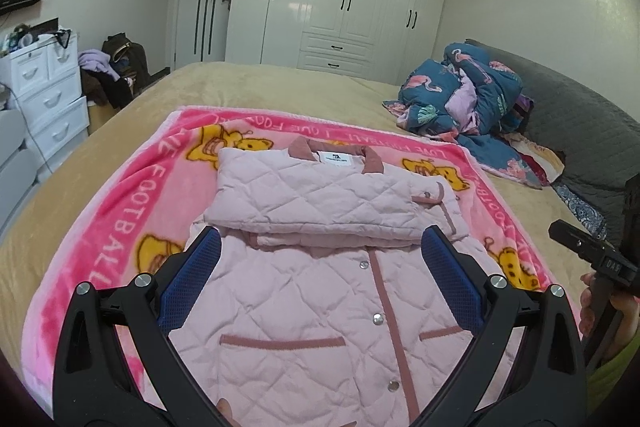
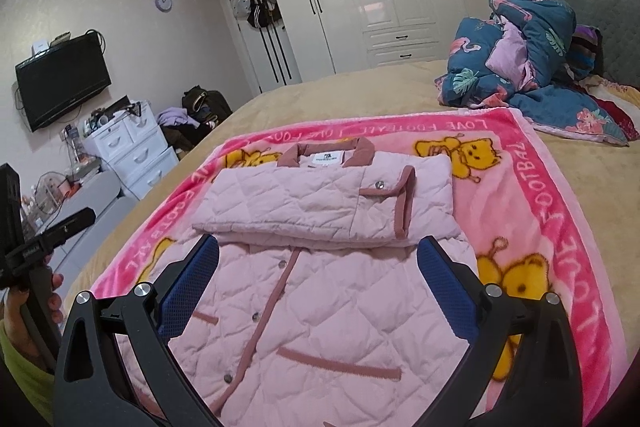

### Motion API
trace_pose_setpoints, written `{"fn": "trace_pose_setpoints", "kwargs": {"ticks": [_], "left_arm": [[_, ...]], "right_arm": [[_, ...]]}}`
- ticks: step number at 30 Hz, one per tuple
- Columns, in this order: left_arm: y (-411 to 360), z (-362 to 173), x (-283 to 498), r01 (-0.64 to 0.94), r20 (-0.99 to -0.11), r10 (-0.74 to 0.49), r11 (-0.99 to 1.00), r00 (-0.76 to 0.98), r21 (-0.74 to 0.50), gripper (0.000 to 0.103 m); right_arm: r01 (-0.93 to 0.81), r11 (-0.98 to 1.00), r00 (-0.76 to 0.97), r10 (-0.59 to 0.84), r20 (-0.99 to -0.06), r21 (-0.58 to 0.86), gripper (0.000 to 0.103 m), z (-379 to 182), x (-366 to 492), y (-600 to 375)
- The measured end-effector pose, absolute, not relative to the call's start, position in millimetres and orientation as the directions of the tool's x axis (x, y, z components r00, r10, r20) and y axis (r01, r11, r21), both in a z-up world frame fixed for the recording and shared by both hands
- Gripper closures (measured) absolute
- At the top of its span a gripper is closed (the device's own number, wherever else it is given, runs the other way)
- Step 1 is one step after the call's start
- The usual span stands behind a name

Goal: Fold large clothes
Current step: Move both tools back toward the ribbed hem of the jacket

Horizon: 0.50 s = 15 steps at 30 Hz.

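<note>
Pink quilted jacket (image 1: 320, 291), sleeves folded, on pink blanket (image 1: 120, 235), tongs apart.

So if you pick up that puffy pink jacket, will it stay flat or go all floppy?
Probably floppy: the pink quilted jacket is soft padded cloth, and its sleeves already lie folded across the chest. It is likely light for its size, being puffy. Lifted by one open claw, the folds would probably slump apart.

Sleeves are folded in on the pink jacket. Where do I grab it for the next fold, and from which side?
Grip the jacket at its bottom hem, one gripper per corner, coming from the near edge. The hem lies flat and loose nearest you, while the sleeves are stacked across the chest.
</note>
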State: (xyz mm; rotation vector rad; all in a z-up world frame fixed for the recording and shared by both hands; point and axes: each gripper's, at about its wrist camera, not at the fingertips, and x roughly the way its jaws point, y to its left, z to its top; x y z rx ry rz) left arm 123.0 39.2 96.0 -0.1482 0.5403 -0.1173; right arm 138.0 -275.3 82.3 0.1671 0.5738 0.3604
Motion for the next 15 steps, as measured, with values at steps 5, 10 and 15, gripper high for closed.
{"fn": "trace_pose_setpoints", "kwargs": {"ticks": [5,10,15], "left_arm": [[39,93,112,0.059,-0.515,-0.14,0.984,0.846,-0.171,0.009],[40,87,103,0.048,-0.531,-0.128,0.986,0.837,-0.162,0.009],[42,84,93,0.035,-0.545,-0.111,0.988,0.831,-0.15,0.009]], "right_arm": [[-0.287,0.928,0.775,0.371,-0.511,0.238,0.004,80,125,-276],[-0.284,0.928,0.773,0.371,-0.515,0.242,0.004,79,119,-279],[-0.289,0.927,0.772,0.374,-0.514,0.241,0.004,79,116,-279]]}}
